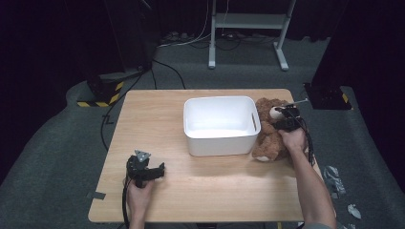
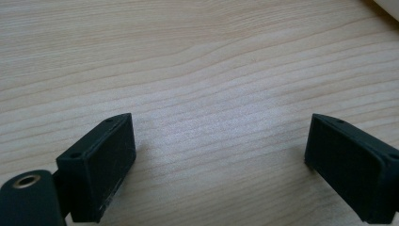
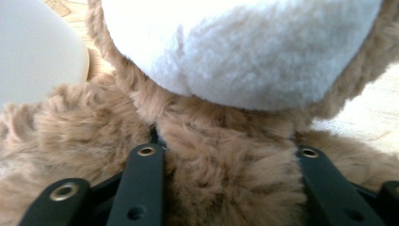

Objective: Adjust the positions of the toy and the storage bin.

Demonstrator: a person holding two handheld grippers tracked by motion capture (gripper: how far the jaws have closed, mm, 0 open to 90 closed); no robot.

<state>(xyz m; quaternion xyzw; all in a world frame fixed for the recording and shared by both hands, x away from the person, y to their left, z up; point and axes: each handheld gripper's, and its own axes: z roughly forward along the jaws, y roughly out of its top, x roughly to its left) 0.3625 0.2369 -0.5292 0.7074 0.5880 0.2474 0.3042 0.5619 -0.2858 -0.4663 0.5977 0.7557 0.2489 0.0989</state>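
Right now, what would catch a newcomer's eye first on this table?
A brown teddy bear lies at the table's right edge, the right gripper clamped on its fur. Beside it, mid-table, sits a white bin. The left gripper rests open on bare wood, near left.

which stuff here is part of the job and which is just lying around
In the job:
- teddy bear, pinched by the right gripper
- white bin beside it

Lying about:
- left gripper, open over bare table
- crumpled scraps on the floor
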